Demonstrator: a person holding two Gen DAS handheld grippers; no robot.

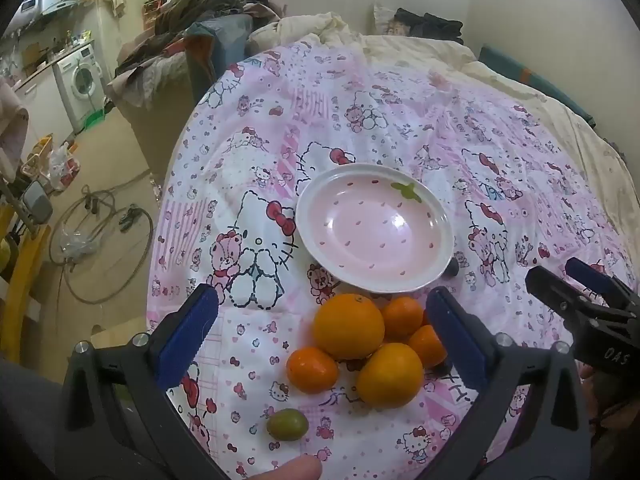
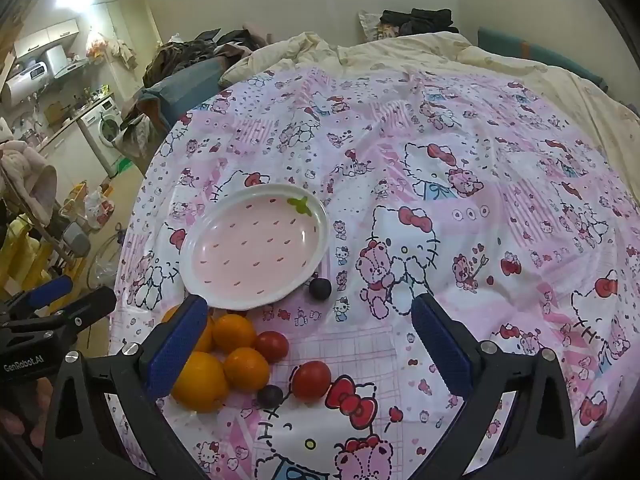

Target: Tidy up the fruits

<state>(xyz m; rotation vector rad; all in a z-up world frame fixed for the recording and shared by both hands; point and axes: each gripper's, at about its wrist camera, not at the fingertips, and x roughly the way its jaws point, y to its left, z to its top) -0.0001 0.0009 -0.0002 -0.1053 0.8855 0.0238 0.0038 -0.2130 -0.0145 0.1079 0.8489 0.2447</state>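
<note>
Currently: both grippers hovering open, nothing grasped, roll-off risk

Both the left gripper [image 1: 320, 332] and the right gripper [image 2: 310, 338] are hanging over the bed with fingers spread fully wide, each holding nothing. The plate [image 1: 438, 236] is sitting empty on the patterned bedsheet [image 1: 440, 120]. The fruits are lying just in front of it: the orange cluster [image 1: 360, 344], a green fruit [image 1: 287, 424] apart at the near side, two red tomatoes [image 2: 311, 380], one dark fruit [image 2: 270, 396] beside them and another dark fruit [image 2: 320, 289] touching the plate rim.

Risks, as judged: the oranges are touching each other, so fingers closing on one are likely nudging its neighbours; round fruit on soft bedding is probably rolling easily; tomatoes are likely bruising under a hard squeeze; the plate is possibly tipping on the cloth.

Hidden: the right gripper's left finger is covering part of the cluster, so the orange count is unclear. The dark fruits' kind is hard to tell.
</note>
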